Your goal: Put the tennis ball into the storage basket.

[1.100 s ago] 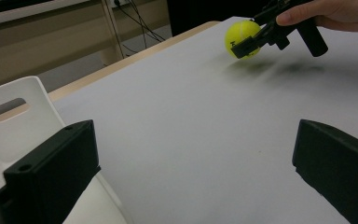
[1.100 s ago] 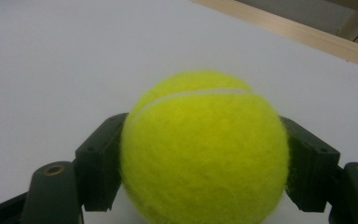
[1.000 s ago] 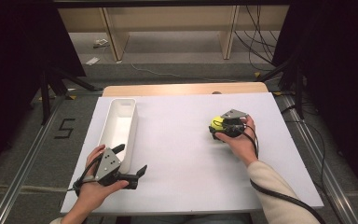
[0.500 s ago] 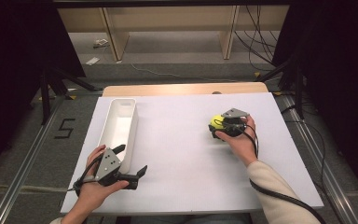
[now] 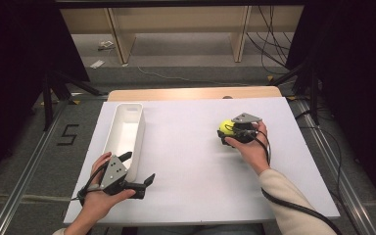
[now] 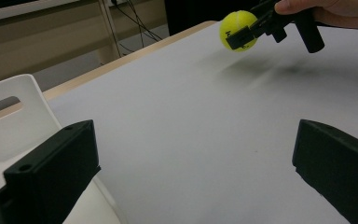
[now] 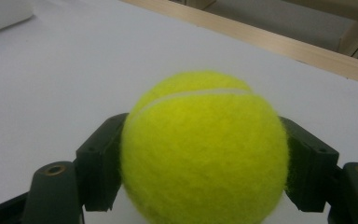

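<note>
Two grippers work a white table (image 5: 200,196) in the high view: the right gripper (image 5: 231,132) sits right of centre, clamped on a yellow tennis ball (image 5: 225,128), while the left gripper (image 5: 138,171) rests near the front edge with its jaws spread and nothing between them, just beside the near end of a long white bin (image 5: 119,147).

In the left gripper view, its own black jaws stand wide apart over bare tabletop, the bin (image 6: 14,121) at the lower left, and farther off the ball (image 6: 237,29) is pinched by the other gripper, seemingly just clear of the surface, with a soft shadow below.

In the right gripper view, the ball (image 7: 200,154) is squeezed squarely between both pads.

The grasp looks complete, so the step in hand is probably the carry. Next likely calls for moving the ball leftward, well across the table, to above the bin, then opening the jaws.
</note>
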Demonstrator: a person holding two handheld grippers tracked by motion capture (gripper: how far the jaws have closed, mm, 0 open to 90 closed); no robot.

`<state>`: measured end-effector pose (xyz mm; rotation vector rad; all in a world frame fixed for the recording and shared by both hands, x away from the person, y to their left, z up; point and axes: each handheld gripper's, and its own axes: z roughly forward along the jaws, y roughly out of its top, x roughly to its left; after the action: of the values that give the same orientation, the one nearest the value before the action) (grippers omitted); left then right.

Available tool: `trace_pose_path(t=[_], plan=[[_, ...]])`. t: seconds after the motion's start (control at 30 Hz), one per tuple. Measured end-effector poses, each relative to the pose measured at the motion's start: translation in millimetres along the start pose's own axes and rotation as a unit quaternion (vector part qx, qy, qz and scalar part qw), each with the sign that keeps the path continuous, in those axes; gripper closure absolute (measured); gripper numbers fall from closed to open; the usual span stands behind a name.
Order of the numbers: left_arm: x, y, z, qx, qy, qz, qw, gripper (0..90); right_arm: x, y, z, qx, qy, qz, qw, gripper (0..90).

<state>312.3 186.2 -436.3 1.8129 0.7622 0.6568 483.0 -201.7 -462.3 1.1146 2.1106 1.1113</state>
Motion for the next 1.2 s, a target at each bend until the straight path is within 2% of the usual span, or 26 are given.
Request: trace_pose_path(t=[0.43,0.8,1.2], plan=[[-0.3,0.3,-0.3,0.0,-0.001,0.001,1.0,0.0,9.5,3.0,0.3,-0.001,0.017,-0.003,0.9999,26.7],[-0.9,0.2,0.0,0.0,-0.001,0.003,1.0,0.0,13.8,5.5,-0.4,-0.004,0.026,0.004,0.9996,26.7],[-1.2,0.3,0.3,0.0,-0.002,0.005,1.0,0.0,16.5,7.4,-1.0,-0.01,0.028,0.003,0.9996,26.7]])
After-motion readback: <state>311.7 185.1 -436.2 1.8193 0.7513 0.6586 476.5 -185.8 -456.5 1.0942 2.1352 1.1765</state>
